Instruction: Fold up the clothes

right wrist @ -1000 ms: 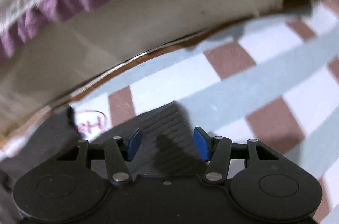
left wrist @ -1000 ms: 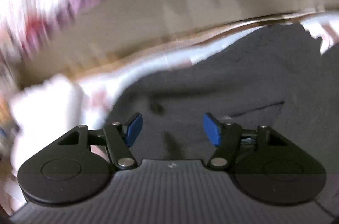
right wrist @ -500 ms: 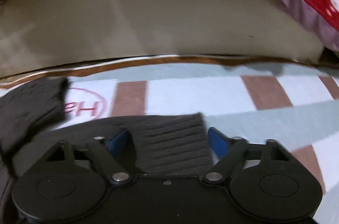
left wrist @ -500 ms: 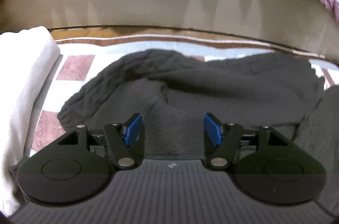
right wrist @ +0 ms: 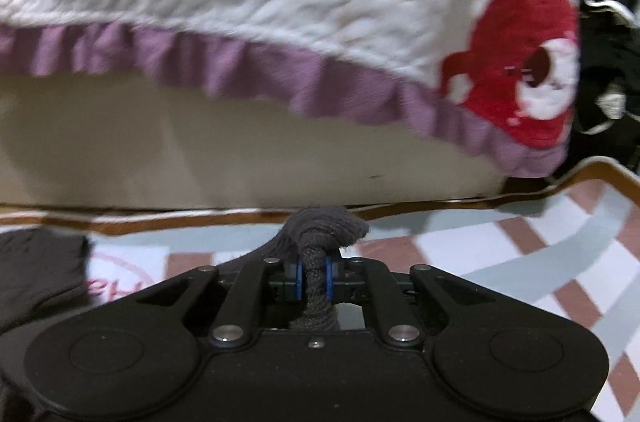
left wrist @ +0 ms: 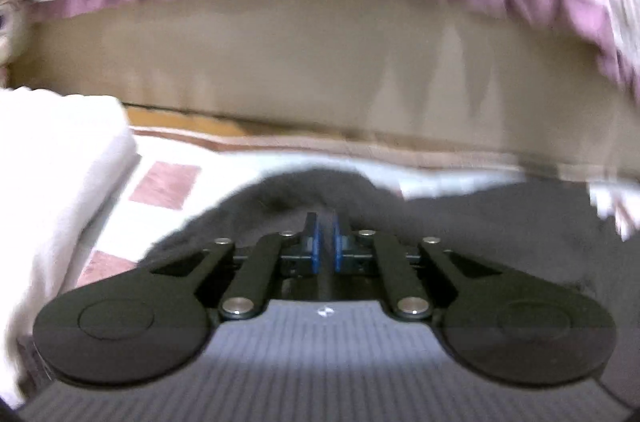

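The dark sweater lay on the checked mat on the floor, my left gripper clamped on a fold of its body and my right gripper on a bunched ribbed end. I judged that thick bunch might slip free, or uneven pulling might skew the fold. Pink writing on the mat was cut off and unreadable.

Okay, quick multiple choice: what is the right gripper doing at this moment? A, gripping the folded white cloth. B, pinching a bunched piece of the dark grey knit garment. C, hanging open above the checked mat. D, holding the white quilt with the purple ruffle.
B: in the right wrist view the right gripper has its blue pads closed on a bunched fold of the dark grey knit garment, which sticks up past the fingertips.
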`<action>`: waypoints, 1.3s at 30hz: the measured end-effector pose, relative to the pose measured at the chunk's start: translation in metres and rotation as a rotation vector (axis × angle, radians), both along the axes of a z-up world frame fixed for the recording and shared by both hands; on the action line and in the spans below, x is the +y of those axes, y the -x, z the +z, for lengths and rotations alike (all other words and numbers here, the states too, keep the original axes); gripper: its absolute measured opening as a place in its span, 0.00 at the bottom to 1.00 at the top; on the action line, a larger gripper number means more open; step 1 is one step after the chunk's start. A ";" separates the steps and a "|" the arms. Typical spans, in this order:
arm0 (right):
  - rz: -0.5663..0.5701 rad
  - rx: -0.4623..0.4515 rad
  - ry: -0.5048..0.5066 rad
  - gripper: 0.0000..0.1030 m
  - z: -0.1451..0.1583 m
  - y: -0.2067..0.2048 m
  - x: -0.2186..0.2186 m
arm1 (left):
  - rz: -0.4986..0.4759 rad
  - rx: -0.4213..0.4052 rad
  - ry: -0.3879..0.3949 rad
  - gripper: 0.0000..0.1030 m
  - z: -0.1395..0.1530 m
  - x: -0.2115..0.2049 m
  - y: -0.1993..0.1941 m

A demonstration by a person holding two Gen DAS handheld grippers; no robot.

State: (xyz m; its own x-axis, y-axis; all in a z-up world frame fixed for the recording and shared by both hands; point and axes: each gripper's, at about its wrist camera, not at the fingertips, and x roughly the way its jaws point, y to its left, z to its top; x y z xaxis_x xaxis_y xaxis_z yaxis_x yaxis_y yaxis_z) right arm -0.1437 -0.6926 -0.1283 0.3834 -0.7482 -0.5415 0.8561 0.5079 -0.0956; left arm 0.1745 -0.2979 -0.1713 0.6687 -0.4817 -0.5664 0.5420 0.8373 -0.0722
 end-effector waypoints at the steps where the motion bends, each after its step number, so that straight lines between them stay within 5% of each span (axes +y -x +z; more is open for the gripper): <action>1: -0.027 -0.002 -0.015 0.10 -0.003 0.002 -0.005 | 0.027 -0.012 0.013 0.00 -0.004 0.005 -0.002; 6: -0.058 0.074 -0.222 0.17 -0.044 -0.012 -0.039 | 0.028 0.132 0.007 0.05 -0.025 0.011 -0.024; 8: -0.081 0.070 -0.269 0.36 -0.048 -0.015 -0.044 | 0.004 0.145 0.001 0.34 -0.026 0.009 -0.023; 10: -0.123 0.033 -0.302 0.53 -0.041 -0.013 -0.047 | -0.032 0.122 -0.015 0.48 -0.019 0.001 -0.017; 16: -0.188 -0.099 -0.198 0.66 0.010 -0.012 -0.020 | -0.137 0.067 -0.014 0.55 0.006 -0.037 0.005; 19: -0.038 -0.302 -0.420 0.66 0.001 -0.026 -0.016 | -0.144 0.132 0.026 0.58 0.007 -0.056 0.005; 22: 0.176 -0.514 -0.783 0.66 -0.031 -0.056 -0.015 | -0.138 0.220 0.074 0.58 0.004 -0.075 0.003; 24: 0.288 -0.504 -0.902 0.66 -0.046 -0.081 -0.006 | -0.134 0.279 0.106 0.58 0.003 -0.087 0.002; 27: 0.315 -0.345 -0.818 0.66 -0.049 -0.105 0.012 | -0.059 0.301 0.062 0.60 -0.005 -0.102 -0.005; 31: 0.327 -0.086 -0.629 0.66 -0.046 -0.121 0.027 | 0.166 0.156 -0.065 0.61 -0.007 -0.110 -0.013; 34: 0.320 -0.107 -0.632 0.68 -0.052 -0.119 0.022 | 0.241 0.071 -0.039 0.61 -0.001 -0.103 -0.019; 36: 0.307 -0.190 -0.648 0.83 -0.055 -0.117 0.023 | 0.240 0.080 0.000 0.64 0.002 -0.093 -0.027; 38: 0.330 -0.216 -0.612 0.83 -0.058 -0.124 0.024 | 0.210 0.127 0.004 0.65 -0.003 -0.087 -0.041; 39: 0.361 -0.198 -0.567 0.74 -0.060 -0.132 0.029 | 0.195 0.140 -0.024 0.65 -0.006 -0.085 -0.048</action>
State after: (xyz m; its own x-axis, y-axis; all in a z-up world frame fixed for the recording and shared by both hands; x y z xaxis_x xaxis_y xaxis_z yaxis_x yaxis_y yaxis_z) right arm -0.0120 -0.6632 -0.1880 0.6866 -0.1780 -0.7049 0.5981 0.6895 0.4085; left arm 0.2227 -0.3830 -0.1768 0.6617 -0.3366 -0.6700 0.3561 0.9274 -0.1143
